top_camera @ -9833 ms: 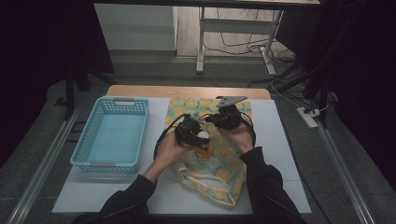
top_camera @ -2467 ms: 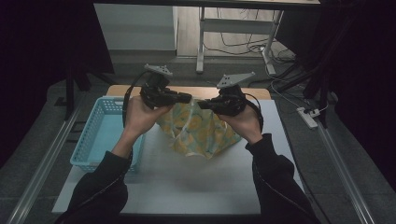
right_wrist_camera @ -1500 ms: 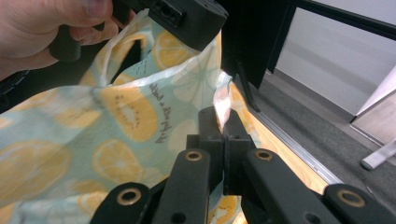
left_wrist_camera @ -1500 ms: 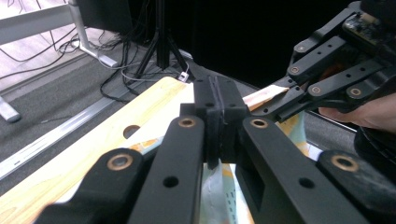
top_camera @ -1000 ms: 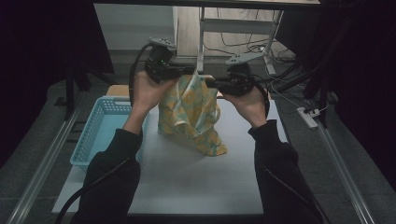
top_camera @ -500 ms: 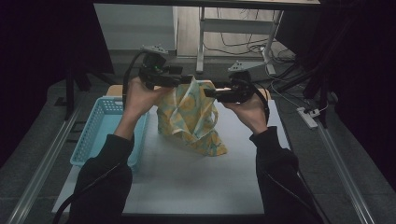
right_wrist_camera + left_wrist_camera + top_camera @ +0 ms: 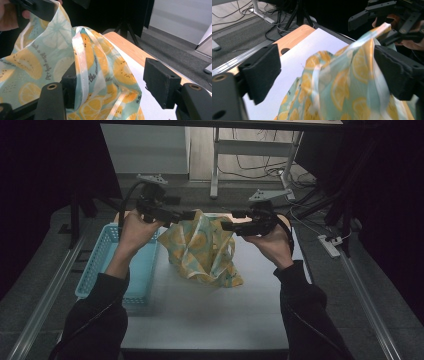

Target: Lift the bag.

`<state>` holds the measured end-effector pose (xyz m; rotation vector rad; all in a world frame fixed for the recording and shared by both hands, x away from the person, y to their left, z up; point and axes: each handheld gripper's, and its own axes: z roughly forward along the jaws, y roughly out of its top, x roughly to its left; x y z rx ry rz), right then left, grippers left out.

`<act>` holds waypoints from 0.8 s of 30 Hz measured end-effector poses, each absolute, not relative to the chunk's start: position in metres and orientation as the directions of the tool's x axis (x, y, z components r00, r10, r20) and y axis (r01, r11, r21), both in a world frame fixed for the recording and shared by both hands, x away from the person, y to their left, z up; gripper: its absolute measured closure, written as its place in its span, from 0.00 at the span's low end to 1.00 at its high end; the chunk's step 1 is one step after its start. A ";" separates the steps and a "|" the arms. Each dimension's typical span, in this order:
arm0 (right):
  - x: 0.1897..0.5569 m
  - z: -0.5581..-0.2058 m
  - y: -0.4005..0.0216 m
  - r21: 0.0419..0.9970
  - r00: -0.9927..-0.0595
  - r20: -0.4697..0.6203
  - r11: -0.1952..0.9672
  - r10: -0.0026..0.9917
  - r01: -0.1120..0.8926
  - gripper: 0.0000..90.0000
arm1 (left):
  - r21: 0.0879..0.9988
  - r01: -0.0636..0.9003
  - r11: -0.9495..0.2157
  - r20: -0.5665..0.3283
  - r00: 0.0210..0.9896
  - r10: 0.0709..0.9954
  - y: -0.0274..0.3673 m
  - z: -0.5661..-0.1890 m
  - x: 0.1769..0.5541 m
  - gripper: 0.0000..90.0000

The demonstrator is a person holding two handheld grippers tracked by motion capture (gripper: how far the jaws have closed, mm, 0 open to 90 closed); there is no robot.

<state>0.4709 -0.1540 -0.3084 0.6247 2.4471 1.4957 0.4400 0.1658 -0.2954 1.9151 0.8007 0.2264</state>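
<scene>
**Lemon-print cloth slack between two opened claws**

The lemon-print cloth (image 7: 202,247) is seen bunched above the white bench (image 7: 210,310), its lower end resting on the surface and its upper edges raised between the two claws. The left claw (image 7: 187,214) is held at the cloth's upper left; its jaws have just been opening and stand wide, with fabric draped against one pad (image 7: 395,71). The right claw (image 7: 227,226) is likewise parted, having just been opening, the hem lying over one pad (image 7: 71,85) unpinched. A blue basket (image 7: 107,270) is placed left of the cloth.
</scene>
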 end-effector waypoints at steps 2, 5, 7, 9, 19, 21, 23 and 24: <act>0.469 -0.309 -0.157 0.885 -0.889 0.048 0.393 0.455 0.249 0.39 | 0.859 0.428 -0.281 -0.178 0.765 0.619 0.170 -0.297 0.435 0.07; 0.466 -0.310 -0.162 0.886 -0.889 0.053 0.389 0.455 0.252 0.38 | 0.857 0.428 -0.286 -0.174 0.763 0.622 0.177 -0.300 0.427 0.05; 0.463 -0.310 -0.165 0.887 -0.890 0.057 0.386 0.451 0.253 0.37 | 0.857 0.431 -0.283 -0.177 0.762 0.623 0.182 -0.302 0.422 0.04; 0.460 -0.310 -0.167 0.888 -0.891 0.059 0.384 0.450 0.253 0.36 | 0.857 0.432 -0.282 -0.175 0.758 0.629 0.187 -0.306 0.417 0.04; 0.444 -0.306 -0.177 0.893 -0.898 0.062 0.377 0.436 0.245 0.30 | 0.855 0.438 -0.278 -0.164 0.737 0.655 0.211 -0.321 0.390 0.02; 0.441 -0.306 -0.179 0.893 -0.897 0.061 0.378 0.438 0.245 0.29 | 0.856 0.438 -0.277 -0.162 0.734 0.660 0.215 -0.326 0.384 0.02; 0.438 -0.308 -0.183 0.893 -0.897 0.062 0.378 0.438 0.246 0.28 | 0.855 0.440 -0.276 -0.161 0.729 0.665 0.219 -0.331 0.378 0.02; 0.436 -0.309 -0.184 0.891 -0.896 0.062 0.380 0.439 0.247 0.28 | 0.854 0.441 -0.277 -0.160 0.729 0.665 0.220 -0.333 0.376 0.01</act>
